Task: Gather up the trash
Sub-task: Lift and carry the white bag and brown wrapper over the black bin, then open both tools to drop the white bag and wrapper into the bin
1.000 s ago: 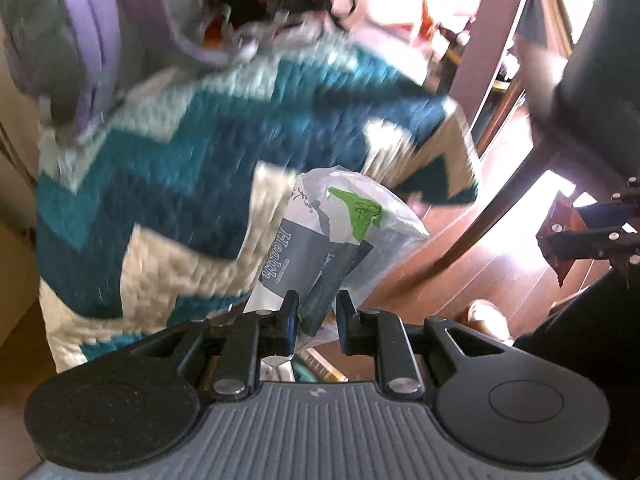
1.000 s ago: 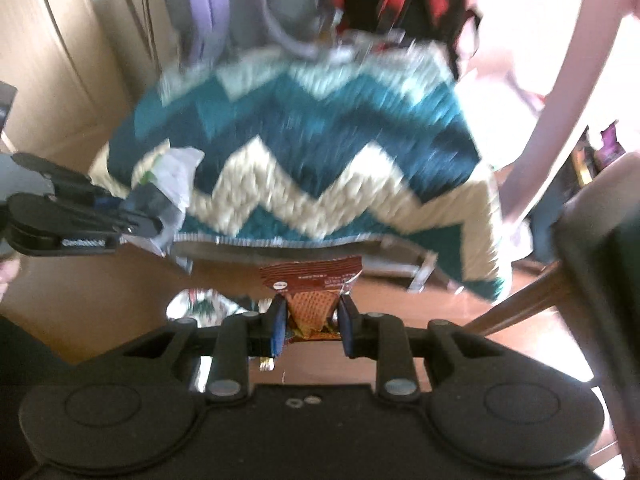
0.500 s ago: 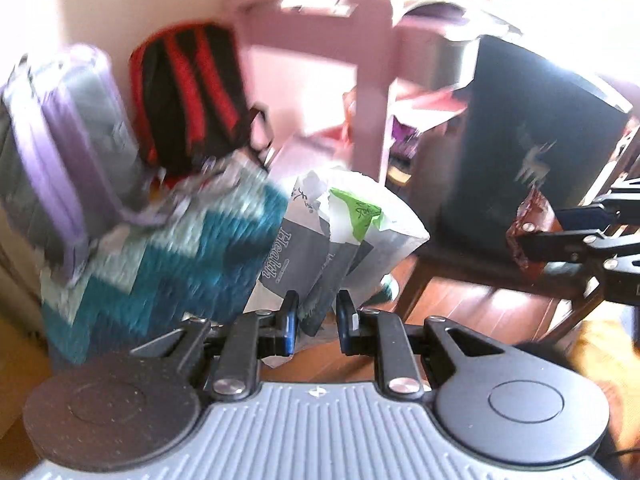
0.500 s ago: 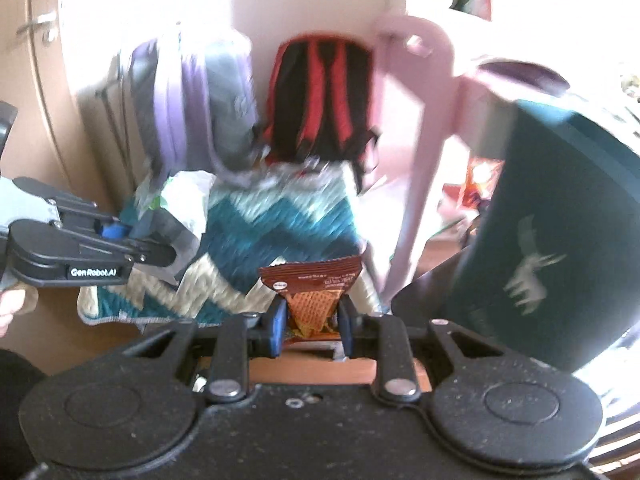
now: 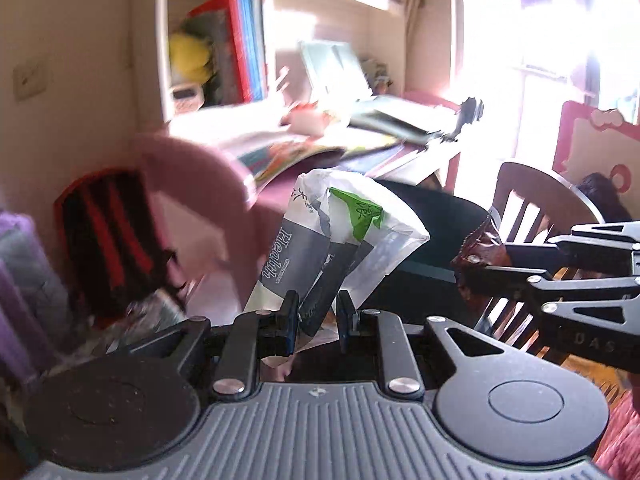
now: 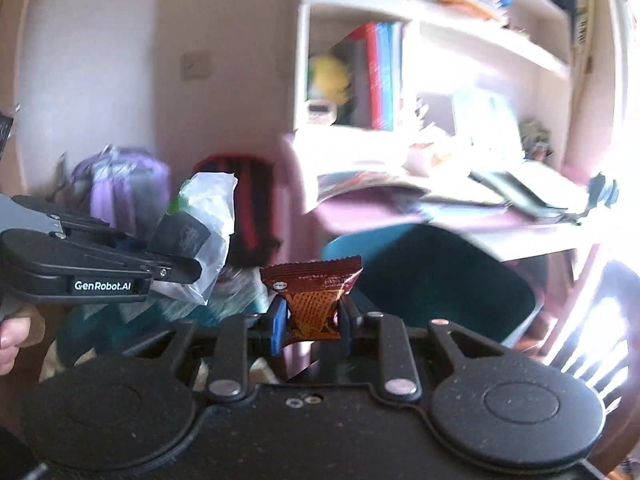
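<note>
A cluttered pink desk (image 5: 280, 196) stood below white bookshelves (image 6: 400, 12); sunlight flooded a window (image 5: 540, 60) at right, beside a wooden chair (image 5: 532, 200).

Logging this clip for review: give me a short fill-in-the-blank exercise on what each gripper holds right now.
1. The left gripper is shut on a crumpled white plastic ____.
2. The right gripper pinches a ____ snack wrapper.
3. The patch on the white bag above the word "Health" is coloured ____.

Missing words: bag; brown; green
</note>
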### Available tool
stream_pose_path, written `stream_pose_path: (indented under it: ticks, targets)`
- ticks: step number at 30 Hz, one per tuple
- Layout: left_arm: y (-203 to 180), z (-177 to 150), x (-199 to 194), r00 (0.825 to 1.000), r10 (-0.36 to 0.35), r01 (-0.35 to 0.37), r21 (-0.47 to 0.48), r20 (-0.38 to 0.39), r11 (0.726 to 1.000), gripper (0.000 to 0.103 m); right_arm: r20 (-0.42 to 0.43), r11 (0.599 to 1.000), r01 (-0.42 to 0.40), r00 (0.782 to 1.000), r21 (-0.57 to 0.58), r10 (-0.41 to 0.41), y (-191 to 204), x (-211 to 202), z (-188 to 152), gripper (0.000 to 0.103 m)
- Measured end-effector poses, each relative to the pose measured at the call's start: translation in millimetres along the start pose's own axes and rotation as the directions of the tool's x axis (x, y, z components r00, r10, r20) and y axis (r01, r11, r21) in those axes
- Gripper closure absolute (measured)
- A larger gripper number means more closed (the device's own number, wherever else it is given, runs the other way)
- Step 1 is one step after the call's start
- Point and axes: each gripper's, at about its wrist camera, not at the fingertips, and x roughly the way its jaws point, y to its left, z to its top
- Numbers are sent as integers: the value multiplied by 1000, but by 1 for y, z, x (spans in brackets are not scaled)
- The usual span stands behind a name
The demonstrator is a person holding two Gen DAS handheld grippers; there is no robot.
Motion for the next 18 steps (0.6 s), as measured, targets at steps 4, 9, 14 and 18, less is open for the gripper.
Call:
stream_pose_path:
  ticks: [4,9,14,18]
  targets:
    - [-27,31,13,999,-27,27,21,22,999,84,21,998,55,998,25,-55,-25,-3,8,78]
    - [-56,66,40,997,-83,83,7,3,997,84,-4,993,105,994,48,-105,-57,6,9,78]
    - [-71,82,84,993,-107,106,-22,-53,994,84,-73,989,119,991,84,-113,-79,31,2,78]
    - [-81,78,119,988,-103,101,-26,-114,995,84,-133,990,126,984,57,-118,-84,51,-8,78]
